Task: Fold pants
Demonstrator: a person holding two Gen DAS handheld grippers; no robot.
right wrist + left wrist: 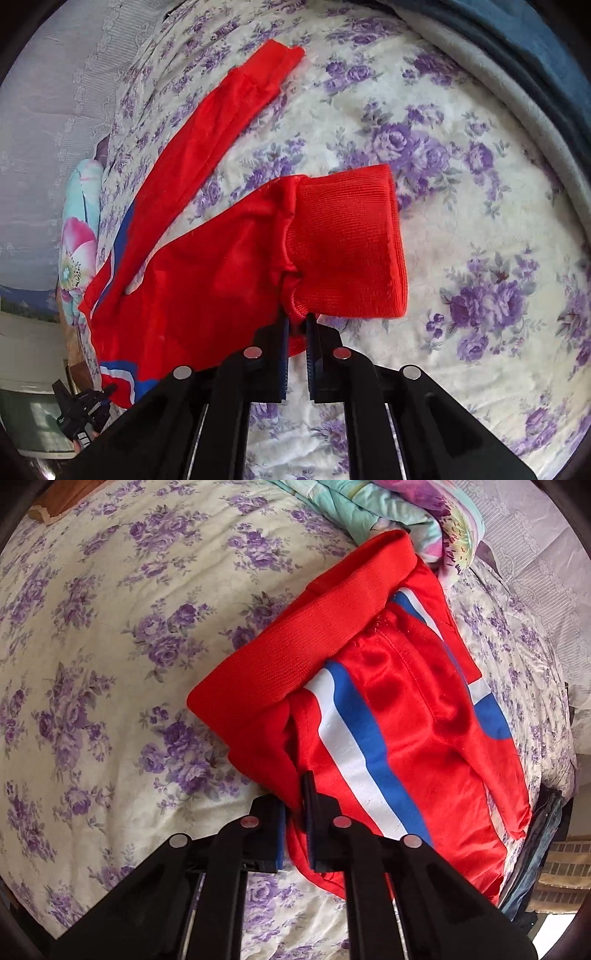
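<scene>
Red track pants (399, 716) with white and blue side stripes lie on a bed sheet printed with purple flowers (110, 664). Their wide ribbed waistband (295, 642) points up-left in the left wrist view. My left gripper (295, 808) is shut on the pants' edge just below the waistband corner. In the right wrist view the nearer leg (207, 280) ends in a ribbed cuff (347, 243), and my right gripper (295, 332) is shut on the fabric at the cuff's seam. The other leg (221, 110) stretches away toward the top. The left gripper (86, 406) shows small at the lower left.
A folded floral quilt (399, 520) lies beyond the waistband. A grey and blue blanket (517, 74) borders the bed at the upper right of the right wrist view. A lace curtain (55, 110) hangs along the far side. The bed edge and dark items (535, 867) lie at the right.
</scene>
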